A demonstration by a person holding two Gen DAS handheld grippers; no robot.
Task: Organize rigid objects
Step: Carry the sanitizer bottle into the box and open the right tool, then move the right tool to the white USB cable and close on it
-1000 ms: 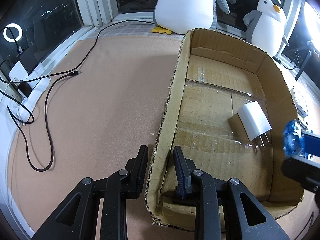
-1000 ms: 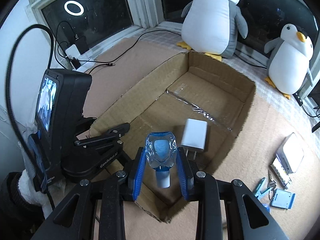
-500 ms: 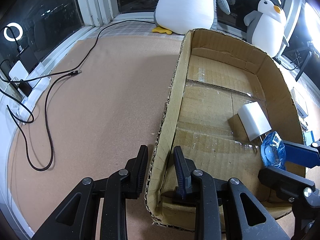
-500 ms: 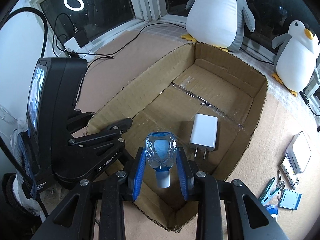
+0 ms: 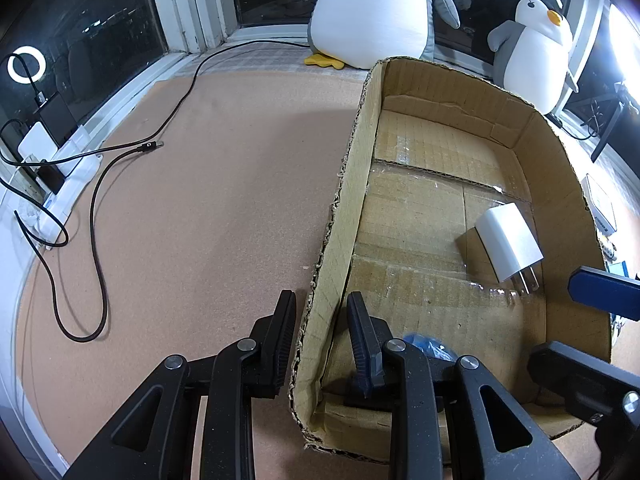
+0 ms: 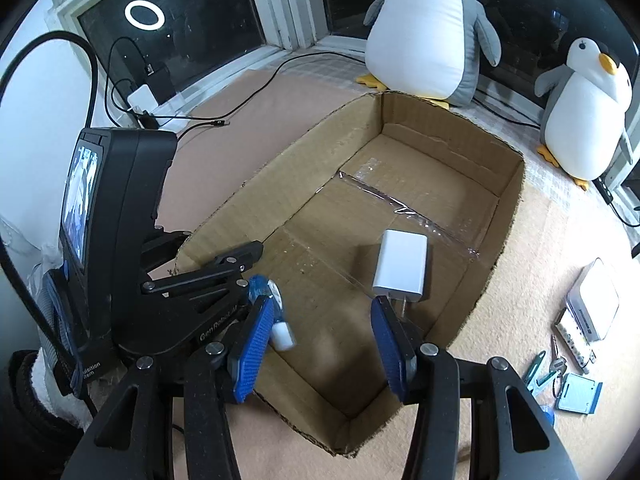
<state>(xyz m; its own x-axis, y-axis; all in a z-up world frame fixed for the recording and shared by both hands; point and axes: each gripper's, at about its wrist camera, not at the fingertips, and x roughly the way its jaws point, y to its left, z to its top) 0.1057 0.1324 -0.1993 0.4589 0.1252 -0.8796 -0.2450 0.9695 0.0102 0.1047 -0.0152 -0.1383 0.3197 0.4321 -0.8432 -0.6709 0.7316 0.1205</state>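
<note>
An open cardboard box [image 5: 352,152] [image 6: 510,204] lies on the tan mat. A white plug charger [image 5: 508,240] [image 6: 400,268] rests flat on its floor. A small clear blue bottle with a white cap [image 6: 274,316] lies in the box's near left corner; in the left wrist view the bottle [image 5: 430,346] peeks out behind my finger. My right gripper [image 6: 322,344] hovers open over the box's near end, its blue pads [image 6: 254,344] wide apart with the bottle just beyond the left one. My left gripper [image 5: 320,320] is shut across the box's left wall.
Two plush penguins [image 6: 432,28] [image 6: 584,100] stand behind the box. Black cables [image 5: 96,208] and a power strip [image 5: 48,208] run along the left window sill. Right of the box lie a white case [image 6: 592,300], keys [image 6: 556,368] and a blue card [image 6: 578,394].
My right gripper moved down into the box's near end, opened and let go of the blue bottle, which now lies on the box floor. The left gripper has not moved.
</note>
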